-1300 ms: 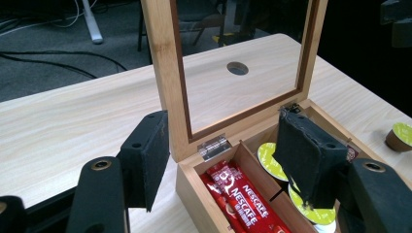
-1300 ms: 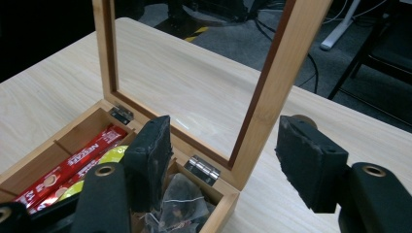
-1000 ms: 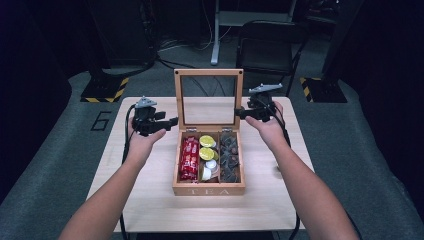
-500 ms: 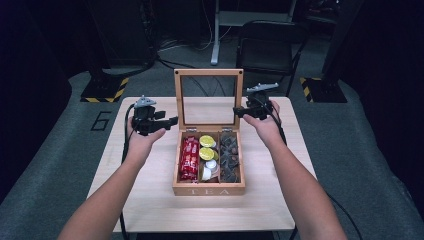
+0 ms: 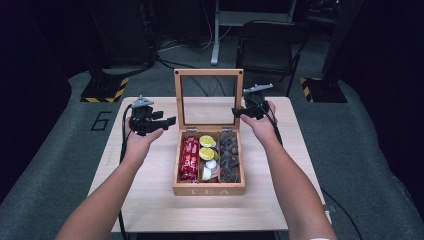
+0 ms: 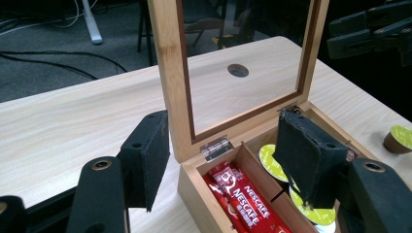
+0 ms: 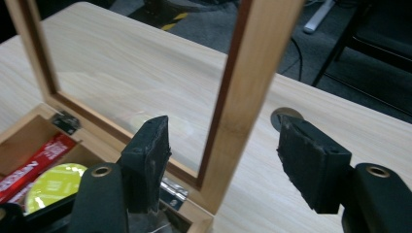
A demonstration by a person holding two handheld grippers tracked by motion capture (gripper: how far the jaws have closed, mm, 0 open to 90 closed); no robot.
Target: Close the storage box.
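Note:
A wooden tea box (image 5: 209,190) sits mid-table with its glass-paned lid (image 5: 208,73) standing upright. Inside lie red coffee sachets (image 5: 189,159), green-topped capsules (image 5: 207,147) and dark pieces (image 5: 230,155). My left gripper (image 5: 170,120) hovers left of the lid, pointing right. In the left gripper view its jaws (image 6: 226,162) stand apart around the lid's hinge corner (image 6: 216,147), touching nothing. My right gripper (image 5: 235,112) is at the lid's right edge. In the right gripper view the lid's side post (image 7: 248,97) stands between my open gripper (image 7: 223,165) pads without contact.
The light wooden table (image 5: 150,200) has a round cable hole (image 6: 238,70) behind the box. A green-topped capsule (image 6: 398,138) shows beyond the box's far side. A black chair (image 5: 270,45) and cables lie on the floor past the table's far edge.
My right gripper has moved left and a little down, closing in on the lid's right edge. The left gripper and the box have stayed put.

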